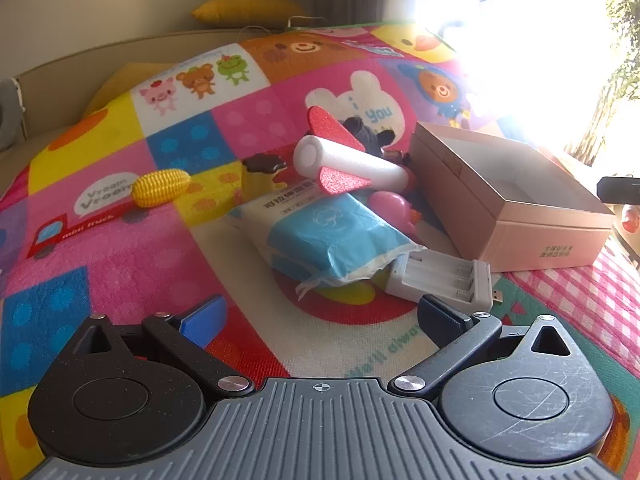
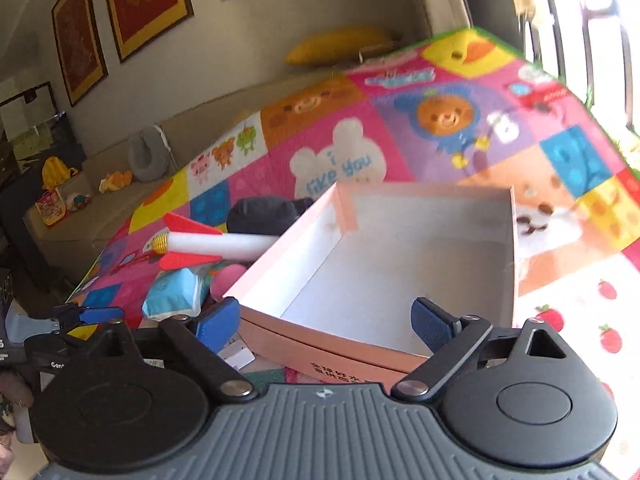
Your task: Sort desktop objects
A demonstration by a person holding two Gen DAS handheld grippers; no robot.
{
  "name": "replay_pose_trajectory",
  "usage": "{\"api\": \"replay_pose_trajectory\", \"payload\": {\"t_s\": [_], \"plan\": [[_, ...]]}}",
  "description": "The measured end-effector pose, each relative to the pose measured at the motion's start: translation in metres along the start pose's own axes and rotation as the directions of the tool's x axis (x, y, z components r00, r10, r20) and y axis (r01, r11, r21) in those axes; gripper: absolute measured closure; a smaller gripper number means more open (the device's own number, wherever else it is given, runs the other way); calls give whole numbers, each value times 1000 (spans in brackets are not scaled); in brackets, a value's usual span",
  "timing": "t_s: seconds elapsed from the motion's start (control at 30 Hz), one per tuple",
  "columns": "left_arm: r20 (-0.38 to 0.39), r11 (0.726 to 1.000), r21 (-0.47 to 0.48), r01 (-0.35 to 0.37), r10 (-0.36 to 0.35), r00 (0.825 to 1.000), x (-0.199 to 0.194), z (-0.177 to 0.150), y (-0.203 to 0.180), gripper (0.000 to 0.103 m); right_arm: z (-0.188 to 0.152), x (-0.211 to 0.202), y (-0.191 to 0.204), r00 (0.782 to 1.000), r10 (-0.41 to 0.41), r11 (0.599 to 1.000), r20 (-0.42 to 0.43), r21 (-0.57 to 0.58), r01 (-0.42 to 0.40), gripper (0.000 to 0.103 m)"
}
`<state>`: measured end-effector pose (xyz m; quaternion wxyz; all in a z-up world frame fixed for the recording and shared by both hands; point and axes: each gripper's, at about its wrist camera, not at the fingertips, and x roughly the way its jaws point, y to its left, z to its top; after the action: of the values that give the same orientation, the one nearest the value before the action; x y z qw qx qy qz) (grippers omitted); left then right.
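Left gripper spread, empty, aimed at battery charger beside pink box; right gripper spread, empty over box, likely drop spot.

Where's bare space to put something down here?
Inside the pink box, which looks empty, and on the mat left of the tissue pack. It is crowded around the foam rocket and battery charger.

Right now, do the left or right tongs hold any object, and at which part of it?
Nothing is held. The left tongs and the right tongs are both open with nothing between their fingers.
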<state>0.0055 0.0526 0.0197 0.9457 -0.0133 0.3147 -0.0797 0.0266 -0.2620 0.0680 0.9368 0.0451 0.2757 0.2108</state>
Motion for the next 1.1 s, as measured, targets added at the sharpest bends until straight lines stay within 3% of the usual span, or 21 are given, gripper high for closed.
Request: {"api": "replay_pose_trajectory", "payload": {"t_s": [0.1, 0.2, 0.3, 0.47, 0.53, 0.63, 0.73, 0.77, 0.83, 0.9, 1.0, 1.1], "plan": [[-6, 1000, 8, 2, -1, 1000, 1, 0, -5, 0, -14, -18, 12, 988, -148, 983, 44, -100, 152, 0], [-2, 1000, 20, 6, -6, 1000, -2, 1, -9, 0, -28, -9, 5, 942, -334, 935, -10, -131, 330, 0], [-1, 1000, 26, 0, 0, 1000, -3, 3, -12, 0, -38, 8, -10, 899, -435, 894, -45, -137, 426, 8], [-7, 1000, 25, -13, 13, 1000, -2, 3, -13, 0, -30, 46, -4, 886, -463, 859, 8, -244, 451, 22], [-9, 1000, 22, -19, 19, 1000, -3, 2, -10, 0, -24, 61, 4, 868, -495, 830, 30, -278, 483, 22], [-9, 999, 1, -41, 41, 999, -3, 0, -3, 0, -19, 66, 10, 865, -502, 841, 10, -227, 491, 17], [-4, 996, -32, -86, 86, 996, -2, 1, 8, 0, -26, 59, 23, 879, -478, 864, 5, -177, 471, 12], [-1, 994, -43, -97, 97, 995, -3, 2, 12, 0, -30, 54, 29, 896, -445, 883, 5, -164, 440, 11], [2, 992, -63, -112, 113, 994, -3, 4, 18, 0, -35, 47, 42, 951, -307, 943, -25, -139, 301, 11], [7, 989, -79, -122, 123, 992, -3, 5, 23, 0, -38, 45, 64, 980, -194, 970, -43, -159, 185, 11], [12, 987, -102, -123, 125, 992, -5, 7, 28, 0, -41, 60, 97, 994, -68, 972, -84, -230, 47, 12], [15, 989, -97, -115, 117, 993, -7, 10, 27, 0, -42, 83, 121, 994, -49, 951, -99, -308, 16, 16]]}}
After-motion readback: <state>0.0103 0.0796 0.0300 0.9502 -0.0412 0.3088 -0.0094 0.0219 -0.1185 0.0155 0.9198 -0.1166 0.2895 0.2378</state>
